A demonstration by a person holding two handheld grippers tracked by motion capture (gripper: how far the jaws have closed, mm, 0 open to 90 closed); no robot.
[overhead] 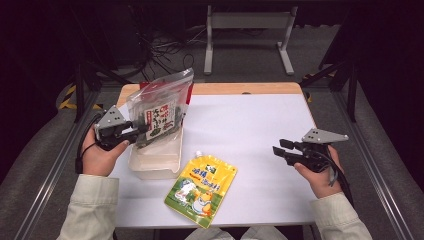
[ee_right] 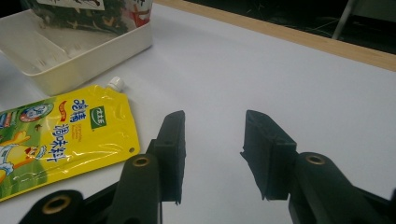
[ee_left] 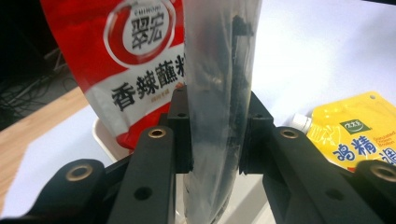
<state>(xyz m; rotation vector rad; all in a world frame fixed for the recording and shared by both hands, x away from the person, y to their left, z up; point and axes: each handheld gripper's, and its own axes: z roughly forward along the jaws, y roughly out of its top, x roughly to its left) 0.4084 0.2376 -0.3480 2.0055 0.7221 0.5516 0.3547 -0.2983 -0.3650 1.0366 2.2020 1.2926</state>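
— High view first: where's the clear bag (overhead: 161, 111)?
— Clamped in the left hand-held gripper (overhead: 136, 131), upright over the white tray (overhead: 155, 162), a red pouch (ee_left: 128, 60) behind it.
— And the right hand-held gripper (overhead: 280, 149)?
— Jaws apart, nothing between them, above bare tabletop (overhead: 250, 130). A yellow pouch (overhead: 201, 189) lies flat beside the tray.

Left gripper (overhead: 139, 131), held level in the person's left hand (overhead: 100, 152), is clamped closed, while right gripper (overhead: 278, 150) hovers level, jaws parted.
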